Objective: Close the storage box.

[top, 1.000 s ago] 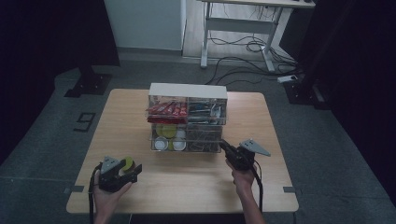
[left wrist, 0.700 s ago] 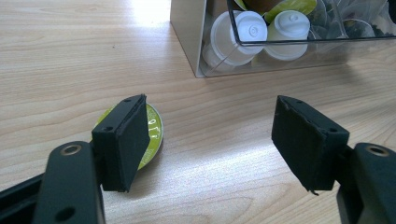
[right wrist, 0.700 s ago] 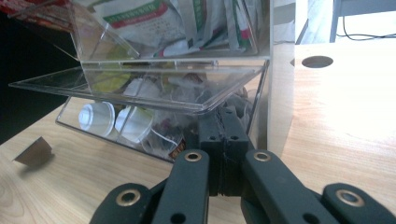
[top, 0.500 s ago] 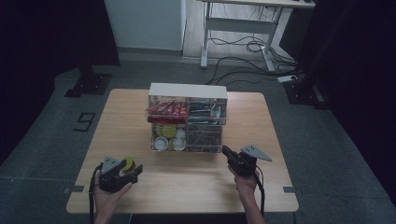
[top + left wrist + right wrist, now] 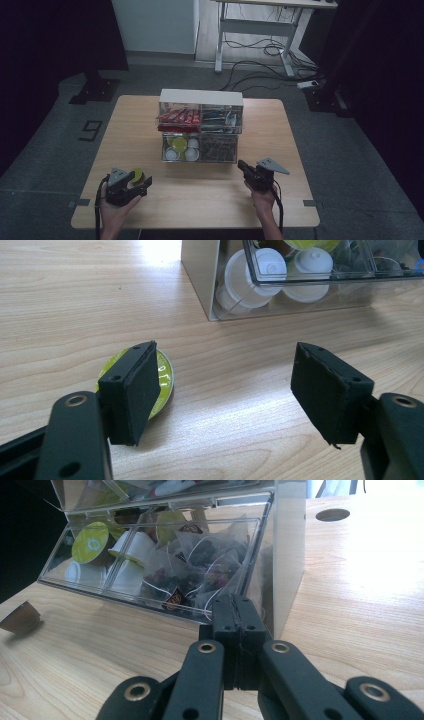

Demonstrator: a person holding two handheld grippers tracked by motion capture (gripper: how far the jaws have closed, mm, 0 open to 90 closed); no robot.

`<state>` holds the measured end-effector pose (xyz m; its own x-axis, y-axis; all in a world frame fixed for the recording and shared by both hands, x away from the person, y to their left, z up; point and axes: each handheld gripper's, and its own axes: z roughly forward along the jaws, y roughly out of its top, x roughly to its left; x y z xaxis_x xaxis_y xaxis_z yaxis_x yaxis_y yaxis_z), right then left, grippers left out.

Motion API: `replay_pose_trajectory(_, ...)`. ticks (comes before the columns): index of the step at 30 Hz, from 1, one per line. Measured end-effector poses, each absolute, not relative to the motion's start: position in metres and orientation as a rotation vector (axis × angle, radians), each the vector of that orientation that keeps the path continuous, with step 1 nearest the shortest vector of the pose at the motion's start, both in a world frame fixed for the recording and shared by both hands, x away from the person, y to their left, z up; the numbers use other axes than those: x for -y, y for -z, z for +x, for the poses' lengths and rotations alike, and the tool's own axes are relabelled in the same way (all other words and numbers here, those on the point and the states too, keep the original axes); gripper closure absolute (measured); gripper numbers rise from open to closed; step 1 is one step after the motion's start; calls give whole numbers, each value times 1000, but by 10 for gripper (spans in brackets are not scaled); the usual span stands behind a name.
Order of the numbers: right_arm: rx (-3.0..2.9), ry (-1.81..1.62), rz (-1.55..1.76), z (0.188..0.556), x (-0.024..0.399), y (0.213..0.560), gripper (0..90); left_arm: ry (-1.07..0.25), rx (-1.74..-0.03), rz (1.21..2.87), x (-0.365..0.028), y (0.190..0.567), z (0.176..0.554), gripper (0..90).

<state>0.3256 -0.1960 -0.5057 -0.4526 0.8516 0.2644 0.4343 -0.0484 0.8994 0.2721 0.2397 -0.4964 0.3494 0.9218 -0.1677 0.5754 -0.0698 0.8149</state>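
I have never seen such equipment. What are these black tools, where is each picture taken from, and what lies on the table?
A person holds a hand tool with two black jaws in each hand. The high view looks down on the table. There you see the left gripper, the right gripper and a clear organizer holding capsules, packets and tea bags. The other two pictures come from cameras on the grippers. The left gripper's jaws stand open, and a green capsule lies on the wood beside one of them. The right gripper's jaws are shut, holding nothing visible.

My high view was dim, surroundings near black, only the table [image 5: 200, 200] lit. Gripper views were brighter; glare washed the far wood. Near jaws looked soft, edges slightly bowed.
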Motion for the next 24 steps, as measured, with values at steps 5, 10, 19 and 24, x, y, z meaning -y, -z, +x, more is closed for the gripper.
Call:
replay_pose_trajectory(5,-1858,-1503,1366,324,199,505,893,-505,-1331,1761,-239,496,272,279)
replay_pose_trajectory(10,-1862,-1500,1371,324,204,505,887,-502,-1327,1764,-238,496,272,279)
replay_pose_trajectory(19,-1918,-1475,1360,323,214,505,772,-485,-1321,1788,-237,498,273,279)
replay_pose_trajectory(24,-1932,-1435,1325,317,217,507,648,-474,-1313,1809,-234,499,273,279)
